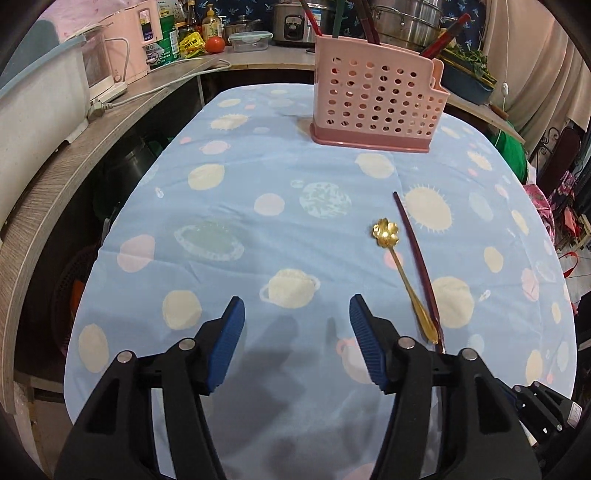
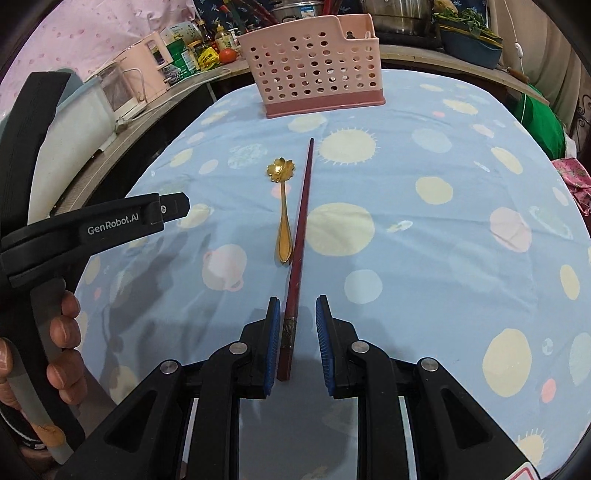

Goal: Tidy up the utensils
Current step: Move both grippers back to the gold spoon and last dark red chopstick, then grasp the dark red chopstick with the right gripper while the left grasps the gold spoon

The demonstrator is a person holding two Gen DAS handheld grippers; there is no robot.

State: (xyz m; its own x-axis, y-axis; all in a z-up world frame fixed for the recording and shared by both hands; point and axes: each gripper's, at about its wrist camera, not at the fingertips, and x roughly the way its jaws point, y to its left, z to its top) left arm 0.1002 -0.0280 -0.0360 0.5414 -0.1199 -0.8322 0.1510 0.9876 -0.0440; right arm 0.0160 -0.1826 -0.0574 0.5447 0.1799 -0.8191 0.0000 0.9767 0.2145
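Right claw (image 2: pixel 295 321) straddling a chopstick on the worktop

Its pads are standing spread either side of the dark red chopstick (image 2: pixel 300 236), not pinching; the gold spoon (image 2: pixel 283 218) is lying just beside, before the pink holder (image 2: pixel 317 66). Left claw (image 1: pixel 295 314) is hanging spread, empty.

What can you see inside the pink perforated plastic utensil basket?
Inside the pink perforated plastic utensil basket, dark red and green utensil handles stick up above the rim. Only dark patches show through the holes; the utensils' lower parts and the basket floor are hidden by its walls.
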